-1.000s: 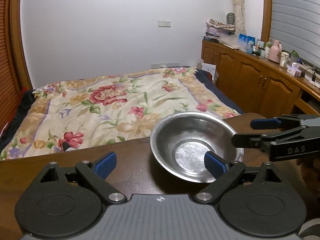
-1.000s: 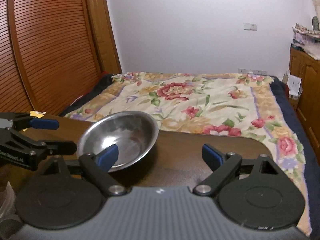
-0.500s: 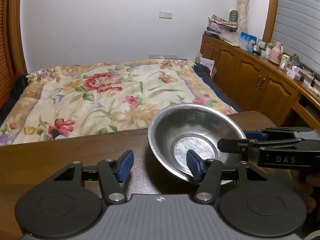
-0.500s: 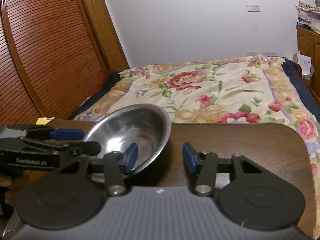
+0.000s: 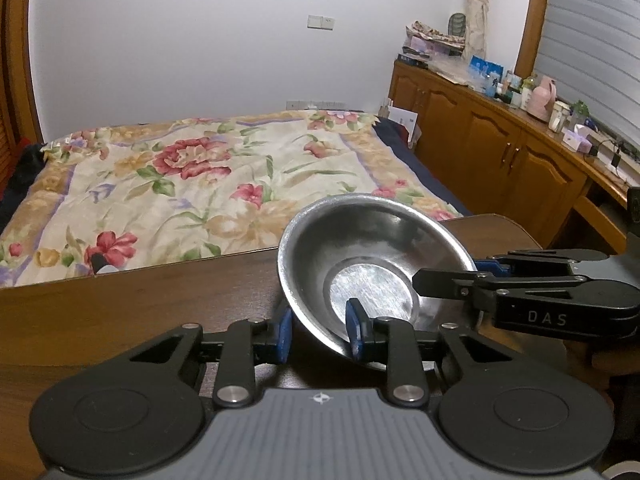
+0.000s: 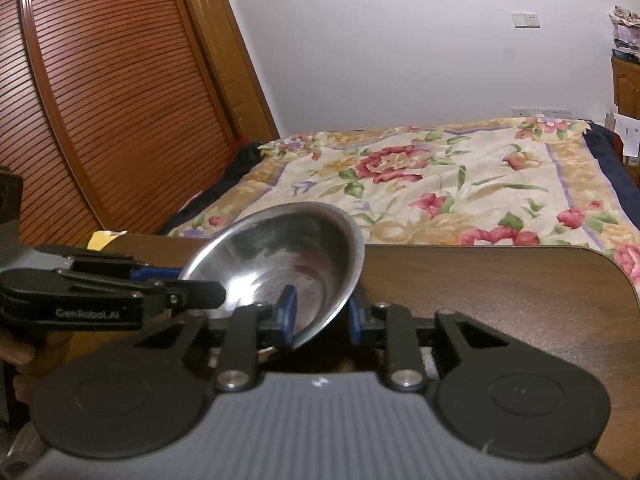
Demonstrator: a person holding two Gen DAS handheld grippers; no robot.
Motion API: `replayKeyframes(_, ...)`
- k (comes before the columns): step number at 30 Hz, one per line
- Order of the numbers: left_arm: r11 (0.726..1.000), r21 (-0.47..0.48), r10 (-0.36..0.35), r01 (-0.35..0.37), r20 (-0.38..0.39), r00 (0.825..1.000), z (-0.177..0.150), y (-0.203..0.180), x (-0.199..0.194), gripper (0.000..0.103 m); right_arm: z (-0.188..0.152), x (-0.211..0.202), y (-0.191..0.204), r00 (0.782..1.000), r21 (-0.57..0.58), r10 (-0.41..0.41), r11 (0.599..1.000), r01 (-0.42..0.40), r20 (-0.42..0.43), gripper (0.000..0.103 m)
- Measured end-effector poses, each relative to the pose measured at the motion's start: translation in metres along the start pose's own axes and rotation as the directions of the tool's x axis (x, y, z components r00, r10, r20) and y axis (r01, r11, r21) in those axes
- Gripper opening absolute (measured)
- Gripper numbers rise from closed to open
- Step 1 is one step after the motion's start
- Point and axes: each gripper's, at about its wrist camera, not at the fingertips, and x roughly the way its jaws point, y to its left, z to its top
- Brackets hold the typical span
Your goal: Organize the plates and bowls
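Gripping from both sides, you have the steel bowl (image 5: 362, 256) pinched at its rim by each tool: your left gripper (image 5: 320, 334) has just been closing and now clamps the bowl's near wall, one blue pad inside, the other outside and half hidden behind the metal. Your right gripper (image 6: 320, 316) has just been closing too and holds the bowl's opposite wall the same way; its outer pad is mostly covered by the bowl. The bowl's underside is out of sight in both views, so you cannot tell whether it touches the table (image 5: 140, 300), though it sits tilted near the table's far edge. Each tool shows in the other's camera, reaching in from the side: "DAS" reads on the right one, "GenRobot.AI" on the left one. Your hand (image 6: 18, 350) under the left tool is only a dark sliver at the frame's edge. Beyond the table's far edge lies a bed with a floral quilt (image 5: 208, 184); the small things on the cabinet counter (image 5: 532, 120) are too tiny to identify.
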Motion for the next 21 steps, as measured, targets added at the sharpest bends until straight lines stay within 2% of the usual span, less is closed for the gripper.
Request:
replayKeyframes(11, 1.000, 0.018, 0.012, -0.013, 0.019, 1.000, 0.008, -0.010, -0.019, 0.030, 0.003, -0.004, 0.000, 1.000, -0.007, 0.009, 1.000, -0.009, 0.016, 0.024)
replayKeyframes(16, 0.999, 0.041, -0.018, 0.017, 0.037, 0.999, 0.015, -0.020, -0.043, 0.030, 0.008, -0.017, 0.006, 1.000, -0.019, -0.006, 1.000, 0.006, 0.017, 0.024)
replayKeyframes(21, 0.996, 0.073, -0.060, 0.054, 0.087, 0.994, 0.021, -0.037, -0.077, 0.030, 0.020, -0.049, 0.016, 0.999, -0.036, -0.032, 0.999, 0.033, 0.027, 0.022)
